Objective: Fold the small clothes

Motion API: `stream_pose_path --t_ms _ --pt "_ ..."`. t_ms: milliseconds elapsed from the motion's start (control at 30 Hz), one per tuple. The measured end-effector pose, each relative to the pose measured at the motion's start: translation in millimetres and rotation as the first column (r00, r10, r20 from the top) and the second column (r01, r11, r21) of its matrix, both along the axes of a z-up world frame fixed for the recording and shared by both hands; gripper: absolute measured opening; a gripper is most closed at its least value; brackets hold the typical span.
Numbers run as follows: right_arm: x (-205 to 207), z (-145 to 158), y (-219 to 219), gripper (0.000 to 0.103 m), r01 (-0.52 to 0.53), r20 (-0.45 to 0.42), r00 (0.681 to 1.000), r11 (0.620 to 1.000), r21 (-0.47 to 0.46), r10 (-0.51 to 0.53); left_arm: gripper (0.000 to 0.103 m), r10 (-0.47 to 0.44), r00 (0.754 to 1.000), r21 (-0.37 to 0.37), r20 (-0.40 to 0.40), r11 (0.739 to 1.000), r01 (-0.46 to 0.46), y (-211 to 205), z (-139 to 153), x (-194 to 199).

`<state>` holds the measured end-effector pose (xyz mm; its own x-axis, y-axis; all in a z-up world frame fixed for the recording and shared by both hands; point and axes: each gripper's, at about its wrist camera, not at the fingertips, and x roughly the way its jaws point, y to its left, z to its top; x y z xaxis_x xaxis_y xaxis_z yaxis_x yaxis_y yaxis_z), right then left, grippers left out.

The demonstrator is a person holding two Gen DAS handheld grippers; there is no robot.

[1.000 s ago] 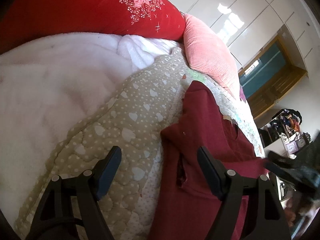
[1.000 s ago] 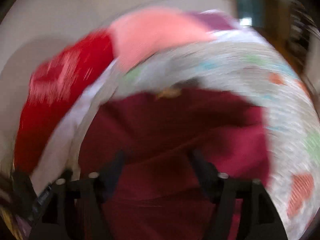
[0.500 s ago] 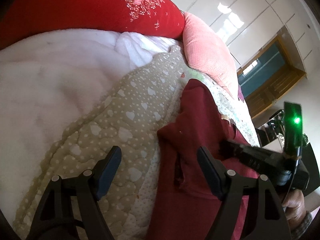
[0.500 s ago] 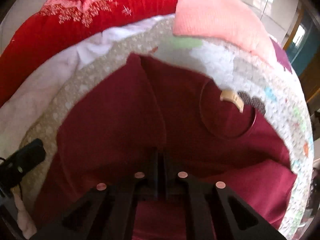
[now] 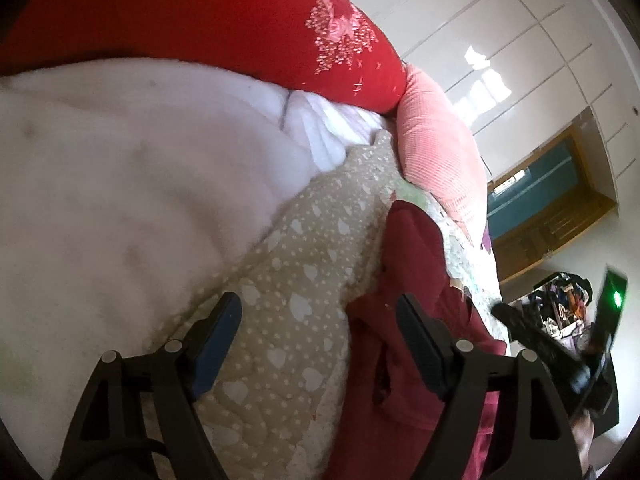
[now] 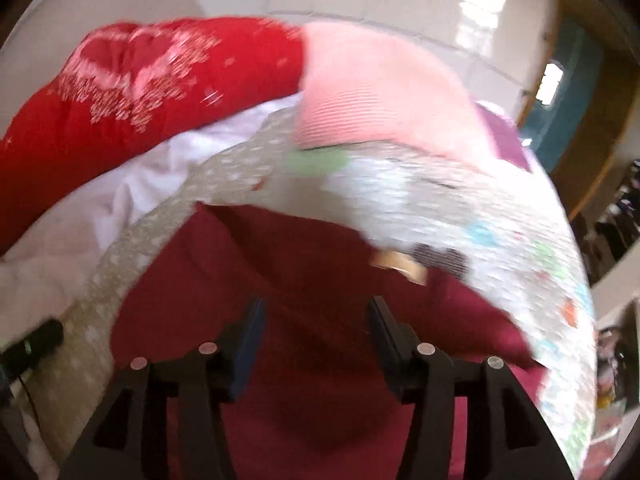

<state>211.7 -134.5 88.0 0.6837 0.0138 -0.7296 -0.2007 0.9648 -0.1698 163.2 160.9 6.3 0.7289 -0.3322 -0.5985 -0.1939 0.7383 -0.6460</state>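
A dark red shirt (image 5: pixel 404 320) lies spread on the quilted bed cover. In the right wrist view the shirt (image 6: pixel 320 280) fills the lower middle, its neck label (image 6: pixel 400 266) to the right; this view is blurred. My left gripper (image 5: pixel 320 340) is open and empty, just above the shirt's left edge. My right gripper (image 6: pixel 316 340) is open over the shirt's middle; it also shows at the right edge of the left wrist view (image 5: pixel 560 356).
A beige heart-print quilt (image 5: pixel 296 280) covers the bed. A white fleece blanket (image 5: pixel 120 200) lies left. A red pillow (image 5: pixel 240 28) and a pink pillow (image 5: pixel 436 152) sit at the head. White cupboards and a wooden door stand behind.
My right gripper was shut on the shirt half a second ago and has opened and let go. The left gripper has tilted slightly and stays open.
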Motion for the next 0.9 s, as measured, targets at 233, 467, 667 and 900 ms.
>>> stream_pose_path --t_ms 233,467,667,900 --pt "-39 -24 -82 0.041 0.152 -0.113 0.983 0.987 0.061 -0.144 0.079 -0.02 1.0 0.034 -0.016 0.999 0.02 -9 1 -2" --pt "-77 -43 -103 0.042 0.223 -0.174 0.967 0.949 0.221 -0.187 0.079 -0.013 1.0 0.01 -0.022 1.0 0.014 -9 -1 -2" --pt "-79 -50 -70 0.054 0.165 -0.237 0.971 0.818 0.551 -0.036 0.085 -0.282 0.958 -0.291 0.057 0.913 0.286 -32 -7 13" --pt "-89 -69 -113 0.054 0.306 -0.269 0.949 0.681 0.665 -0.164 0.092 -0.361 0.932 -0.395 0.025 0.853 0.341 -57 -19 31"
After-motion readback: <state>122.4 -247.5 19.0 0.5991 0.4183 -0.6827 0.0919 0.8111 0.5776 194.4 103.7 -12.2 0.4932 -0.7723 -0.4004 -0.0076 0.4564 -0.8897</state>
